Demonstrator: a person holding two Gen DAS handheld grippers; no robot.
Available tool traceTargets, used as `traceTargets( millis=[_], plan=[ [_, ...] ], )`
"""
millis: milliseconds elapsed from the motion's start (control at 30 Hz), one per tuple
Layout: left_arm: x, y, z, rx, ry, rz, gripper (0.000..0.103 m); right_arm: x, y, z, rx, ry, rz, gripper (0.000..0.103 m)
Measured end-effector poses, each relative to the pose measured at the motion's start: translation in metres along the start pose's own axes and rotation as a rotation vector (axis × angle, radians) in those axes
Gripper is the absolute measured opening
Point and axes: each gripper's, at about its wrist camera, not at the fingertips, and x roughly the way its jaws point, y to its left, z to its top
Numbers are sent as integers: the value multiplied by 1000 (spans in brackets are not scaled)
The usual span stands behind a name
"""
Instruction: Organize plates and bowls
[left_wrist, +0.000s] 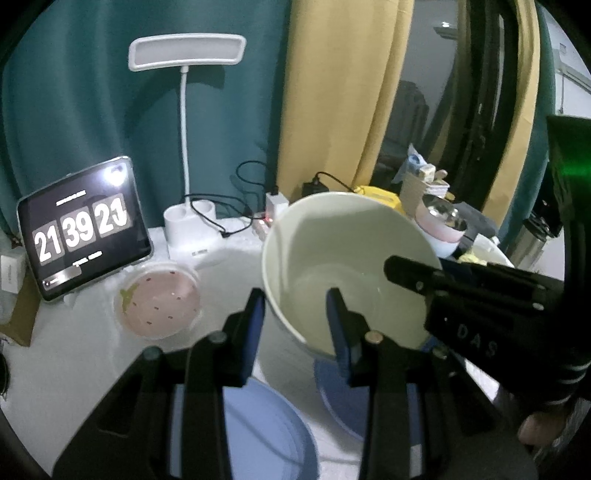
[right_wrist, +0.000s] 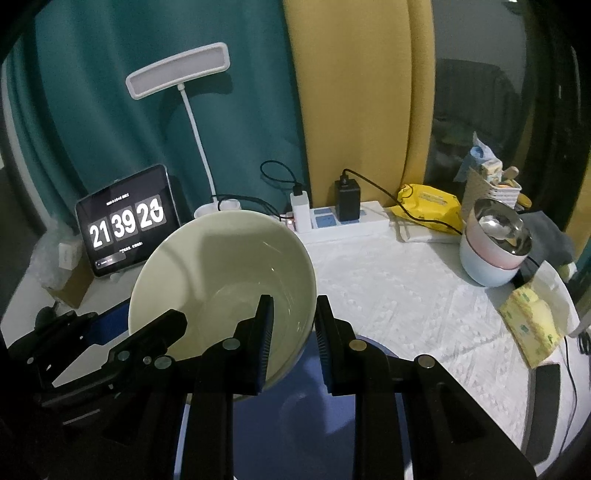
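- White quilted table cover (right_wrist: 406, 295): the work surface; a tablet clock (left_wrist: 83, 229) and a desk lamp (left_wrist: 186, 55) stand at its back edge.
- Blue plates (left_wrist: 266, 424): directly below the load, apparently the nearest set-down spot.
- Pale green bowl (left_wrist: 332, 266): off the table, tilted, carried between both tools above the blue plates.
- Pink lidded dish (left_wrist: 159, 304): on the cover just left of the bowl; keep the carry clear of it.
- Left gripper (left_wrist: 295, 325): jaws narrowly parted, pinching the bowl's near-left wall, one pad inside, one outside.
- Right gripper (right_wrist: 293, 332): jaws likewise narrow, clamped across the opposite rim. Judgement: level both hands together so the rim does not slip.
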Motion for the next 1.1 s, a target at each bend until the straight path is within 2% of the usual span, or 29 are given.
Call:
traceTargets(
  millis=[500, 1100],
  plan=[
    [5, -33, -24, 37, 58, -23, 35, -13, -28, -33, 52, 25, -23, 24],
    [31, -58, -54, 63, 166, -19, 35, 3, -59, -71, 105, 91, -17, 24]
  ],
)
